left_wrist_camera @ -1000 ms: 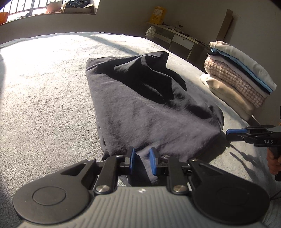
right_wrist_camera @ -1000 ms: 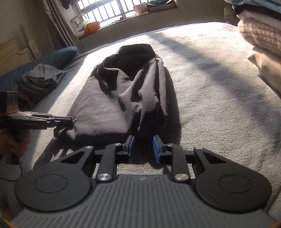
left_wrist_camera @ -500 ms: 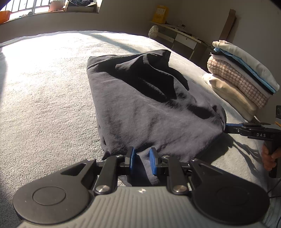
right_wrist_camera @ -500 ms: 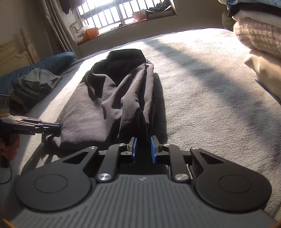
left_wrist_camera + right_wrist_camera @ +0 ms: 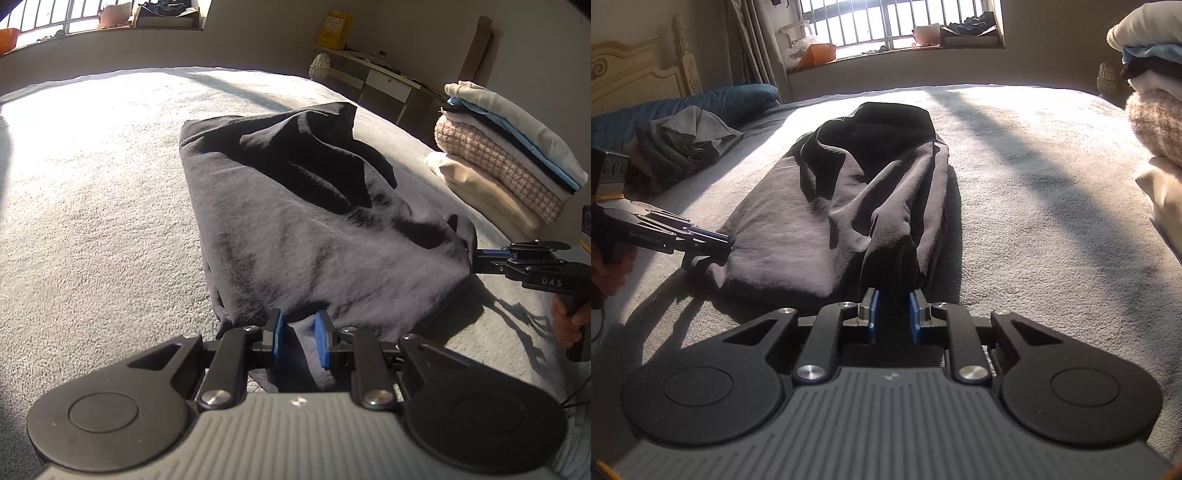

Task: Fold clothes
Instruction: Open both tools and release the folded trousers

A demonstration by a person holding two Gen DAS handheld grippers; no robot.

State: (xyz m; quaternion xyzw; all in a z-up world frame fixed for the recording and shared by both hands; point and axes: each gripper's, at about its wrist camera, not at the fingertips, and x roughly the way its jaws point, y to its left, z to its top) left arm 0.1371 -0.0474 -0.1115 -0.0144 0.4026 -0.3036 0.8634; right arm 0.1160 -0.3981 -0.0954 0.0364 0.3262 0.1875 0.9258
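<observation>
The dark garment (image 5: 306,221) lies lengthwise on the grey bed cover (image 5: 92,192), partly folded into a long strip. The left gripper (image 5: 298,338) is clenched on the garment's near corner. The right gripper (image 5: 893,314), a second ago short of the garment's near edge, has just been closing and now clamps the other near corner. With both near corners held, the next fold looks ready to begin. The folded stack (image 5: 509,158) sits beyond the garment's right side.
</observation>
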